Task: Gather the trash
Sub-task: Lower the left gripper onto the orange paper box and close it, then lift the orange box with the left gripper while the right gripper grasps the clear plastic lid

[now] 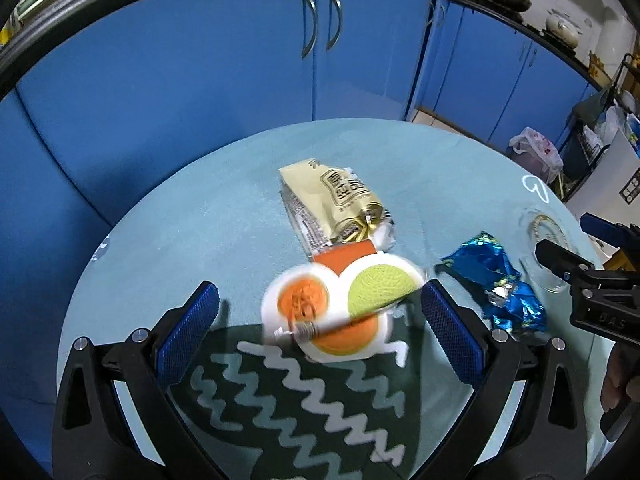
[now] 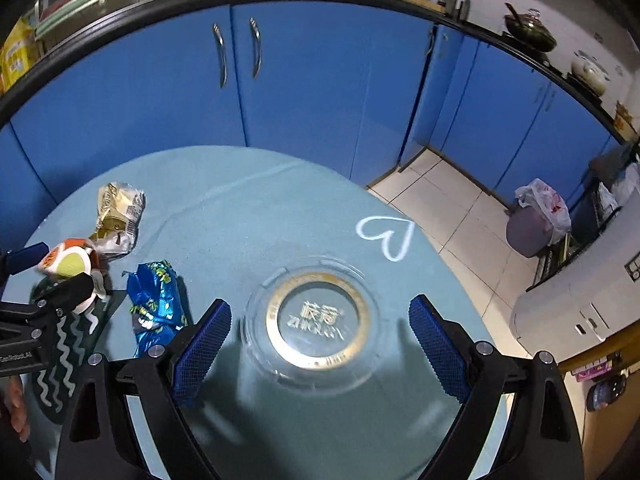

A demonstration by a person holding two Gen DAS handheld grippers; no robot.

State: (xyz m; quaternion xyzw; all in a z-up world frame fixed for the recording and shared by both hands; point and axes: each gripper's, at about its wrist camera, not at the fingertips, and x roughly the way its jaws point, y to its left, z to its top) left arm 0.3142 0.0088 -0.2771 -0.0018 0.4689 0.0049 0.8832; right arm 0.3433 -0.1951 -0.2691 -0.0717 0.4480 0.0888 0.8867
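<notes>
On the round pale-blue table (image 1: 200, 216) lie three pieces of trash. A white, orange and green wrapper (image 1: 340, 304) lies between the wide-open fingers of my left gripper (image 1: 320, 308). A beige and gold wrapper (image 1: 332, 204) lies just beyond it. A crumpled blue foil wrapper (image 1: 496, 280) lies to the right. My right gripper (image 2: 320, 320) is open, with a clear plastic bowl with a gold ring (image 2: 316, 320) between its fingers. The blue foil (image 2: 156, 304), the beige wrapper (image 2: 118, 216) and the white wrapper (image 2: 68, 264) lie to its left.
Blue cabinet doors (image 1: 240, 60) stand behind the table. A bin lined with a white bag (image 2: 536, 220) stands on the tiled floor at right. A dark zigzag pattern (image 1: 300, 400) and a white heart (image 2: 386, 236) mark the tablecloth.
</notes>
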